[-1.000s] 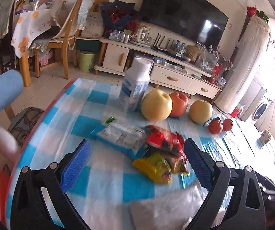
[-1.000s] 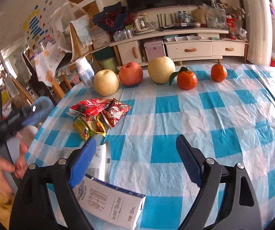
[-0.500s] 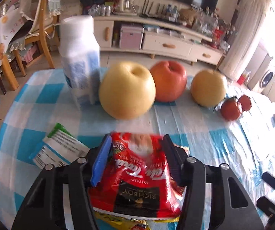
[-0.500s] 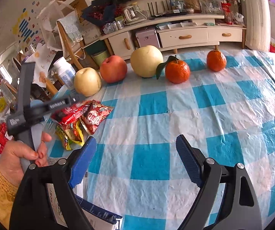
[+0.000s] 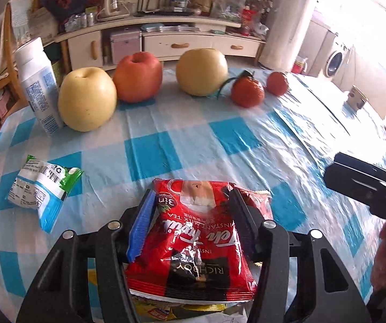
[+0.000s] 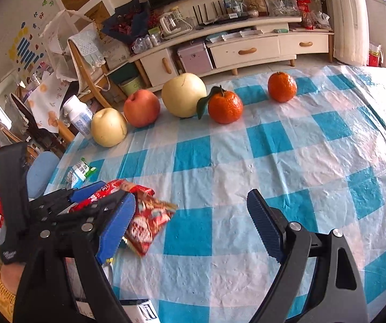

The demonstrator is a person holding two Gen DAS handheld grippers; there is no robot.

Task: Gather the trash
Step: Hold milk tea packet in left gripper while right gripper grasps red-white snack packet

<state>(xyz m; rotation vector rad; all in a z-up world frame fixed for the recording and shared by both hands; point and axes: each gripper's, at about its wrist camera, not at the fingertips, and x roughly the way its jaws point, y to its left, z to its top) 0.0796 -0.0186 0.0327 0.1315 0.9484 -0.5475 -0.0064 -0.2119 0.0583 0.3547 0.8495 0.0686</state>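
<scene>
Your left tool (image 5: 193, 212), jaws opening, still pinched the red foil milk-tea sachet (image 5: 193, 245) lifted for collection. Your right tool (image 6: 190, 223) stood spread, empty. Beyond, a blue-white crumpled wrapper (image 5: 42, 188) lay on the checked counter (image 5: 220, 140).

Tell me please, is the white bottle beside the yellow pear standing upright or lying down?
Upright. The white bottle stands on its base on the checked tablecloth, cap on top, beside the yellow pear.
</scene>
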